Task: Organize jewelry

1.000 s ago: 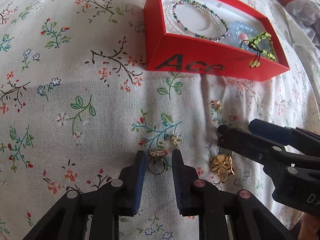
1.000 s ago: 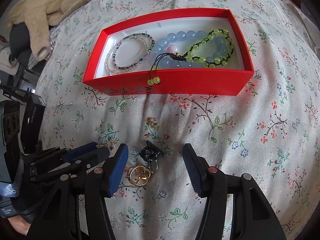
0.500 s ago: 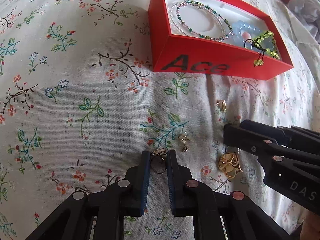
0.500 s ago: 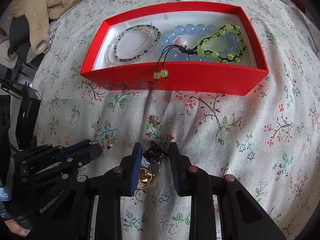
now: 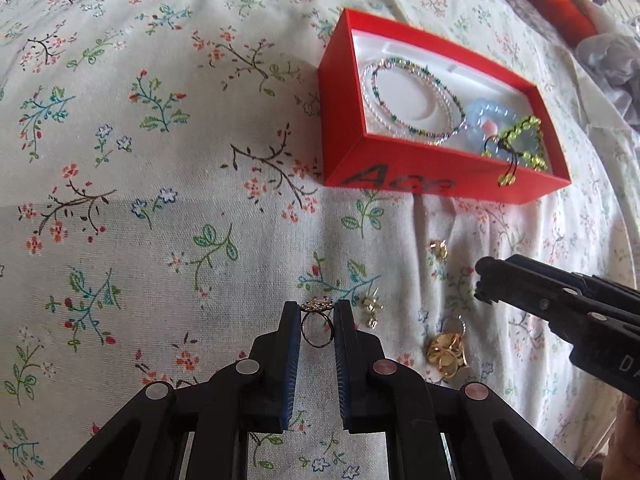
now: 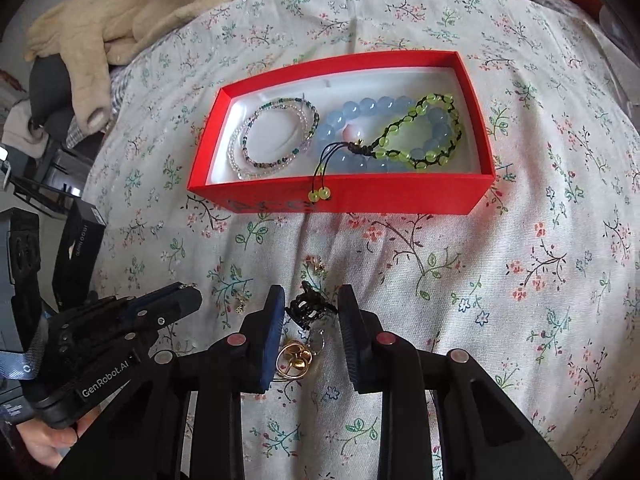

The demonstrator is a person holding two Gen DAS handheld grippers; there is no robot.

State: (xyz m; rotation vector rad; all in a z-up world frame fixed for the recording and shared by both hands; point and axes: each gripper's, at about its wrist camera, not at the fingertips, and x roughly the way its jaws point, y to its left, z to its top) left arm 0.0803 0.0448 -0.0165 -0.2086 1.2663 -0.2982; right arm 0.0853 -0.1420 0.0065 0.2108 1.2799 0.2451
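Left gripper (image 5: pixel 317 322): clamped on ring (image 5: pixel 317 328), above the floral cloth (image 5: pixel 160 240).
Right gripper (image 6: pixel 312 316): clenched on black hair claw (image 6: pixel 308 309), over gold flower piece (image 6: pixel 294 358).
Red box (image 6: pixel 400 200): beyond both, holding bracelets (image 6: pixel 276 140).

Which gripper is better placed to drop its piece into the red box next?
Right. The right gripper holds a black hair clip facing the red box; the left gripper, holding a ring, sits off to the side.
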